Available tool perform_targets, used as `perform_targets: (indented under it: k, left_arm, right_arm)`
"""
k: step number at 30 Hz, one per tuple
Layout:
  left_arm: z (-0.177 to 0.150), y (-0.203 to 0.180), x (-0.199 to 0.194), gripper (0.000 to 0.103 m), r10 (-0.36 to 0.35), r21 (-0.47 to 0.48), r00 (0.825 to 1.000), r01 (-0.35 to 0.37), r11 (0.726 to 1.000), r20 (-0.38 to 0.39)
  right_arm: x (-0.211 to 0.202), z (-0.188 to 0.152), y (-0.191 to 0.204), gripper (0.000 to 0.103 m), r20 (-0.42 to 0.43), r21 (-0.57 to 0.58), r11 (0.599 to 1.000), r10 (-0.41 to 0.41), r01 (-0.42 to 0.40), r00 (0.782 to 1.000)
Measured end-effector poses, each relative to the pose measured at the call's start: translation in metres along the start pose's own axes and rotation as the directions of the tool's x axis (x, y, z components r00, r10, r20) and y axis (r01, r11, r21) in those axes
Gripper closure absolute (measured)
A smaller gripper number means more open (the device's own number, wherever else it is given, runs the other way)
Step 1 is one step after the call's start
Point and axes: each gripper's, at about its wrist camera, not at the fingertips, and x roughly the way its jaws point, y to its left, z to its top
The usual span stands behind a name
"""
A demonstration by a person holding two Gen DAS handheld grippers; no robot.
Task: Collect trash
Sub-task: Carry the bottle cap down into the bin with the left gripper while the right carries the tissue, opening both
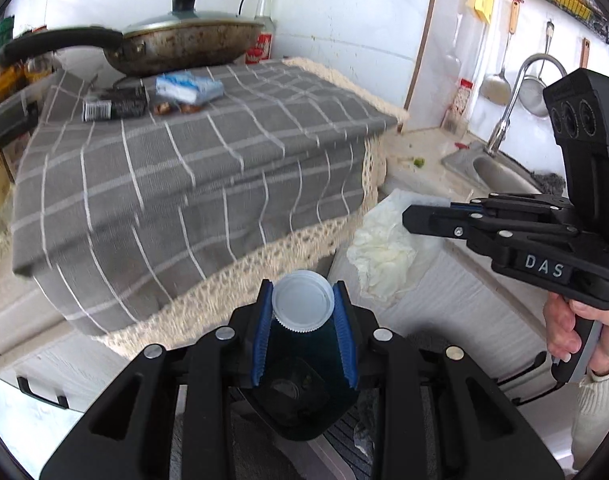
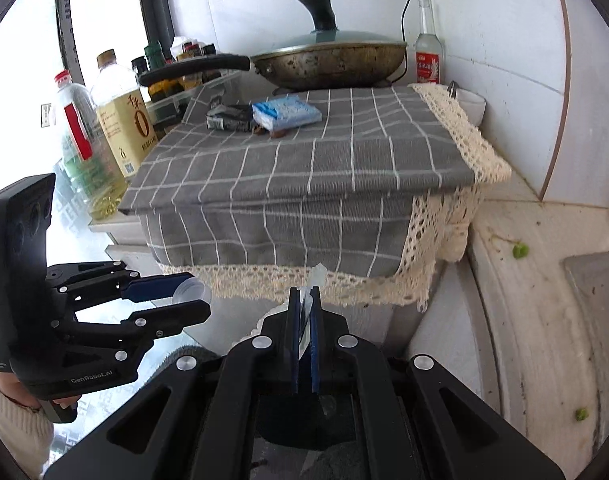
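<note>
Left gripper (image 1: 302,312) is clamped on a white cap (image 1: 302,301). Right gripper (image 2: 303,320) is closed on a thin clear wrapper (image 2: 314,280). Remaining trash, a blue packet (image 2: 286,114), lies ahead and above on the cloth (image 2: 304,168); neither gripper is clearly nearer.

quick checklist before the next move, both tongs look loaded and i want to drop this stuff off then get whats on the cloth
1. Left tongs shut on the white cap: ok, held between both pads.
2. Right tongs shut on the clear wrapper: ok, though it is a thin scrap, so the hold may be weak.
3. Trash bag open and reachable: cannot tell, only crumpled white plastic shows.
4. Both tongs apart from each other: ok.
5. Trash left on the grey checked cloth: not ok, blue packet, dark packet and brown bits remain.
6. Green scraps on the counter: not ok.
</note>
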Motion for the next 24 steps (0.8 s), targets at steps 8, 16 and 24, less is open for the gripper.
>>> perform_targets:
  k: [8,16,24]
  left_arm:
    - [-0.053,0.011,0.041,0.071,-0.019,-0.053,0.991,0.012,0.999,-0.134]
    - [-0.062,0.021,0.063,0.071,-0.033,-0.084,0.983,0.018,0.996,-0.181]
    - [-0.063,0.024,0.077,0.071,-0.036,-0.096,0.977,0.016,0.995,-0.210]
  right_arm:
    - [0.050,-0.036,-0.004,0.099,-0.158,0.017,1.000,0.015,-0.012,0.987]
    - [0.080,-0.050,-0.012,0.079,-0.226,0.050,0.998,0.040,-0.030,0.973]
    - [0.076,-0.047,-0.027,0.065,-0.211,0.055,0.998,0.022,-0.011,0.977]
